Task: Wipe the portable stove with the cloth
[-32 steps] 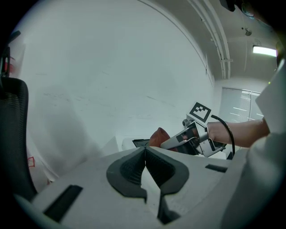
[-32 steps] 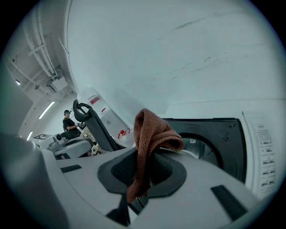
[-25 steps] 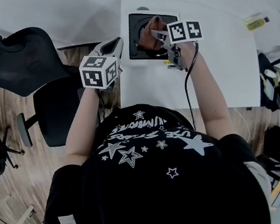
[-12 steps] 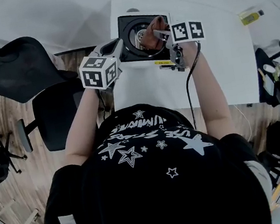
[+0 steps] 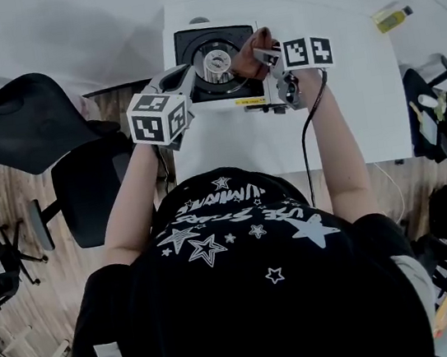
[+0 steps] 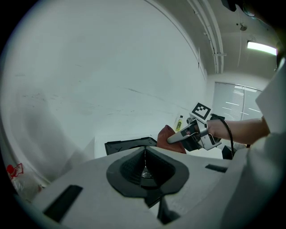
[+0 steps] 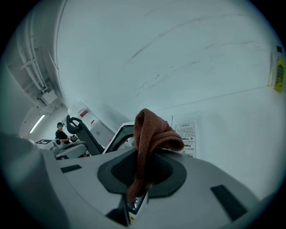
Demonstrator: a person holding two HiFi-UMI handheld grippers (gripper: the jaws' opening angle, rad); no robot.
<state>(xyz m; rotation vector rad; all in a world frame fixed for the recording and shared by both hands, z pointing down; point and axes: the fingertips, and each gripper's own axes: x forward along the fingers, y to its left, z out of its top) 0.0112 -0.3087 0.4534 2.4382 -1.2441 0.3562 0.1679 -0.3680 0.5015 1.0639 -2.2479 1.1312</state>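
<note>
A white table (image 5: 348, 121) stands against a pale wall. Two things rest directly on its top — a black portable stove (image 5: 188, 50) at the far left corner, round burner facing up, and a small yellow-green bottle (image 5: 393, 18) standing upright near the far right corner. They are well apart — bare white surface lies between them.

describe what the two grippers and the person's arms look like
Both the left gripper and right gripper have pale grey shells with dark jaw linings, and each carries a white cube printed with black square markers. A black cable runs from the right gripper back along the arm. The person wears a black short-sleeved top with white stars; forearms are uncovered.
</note>
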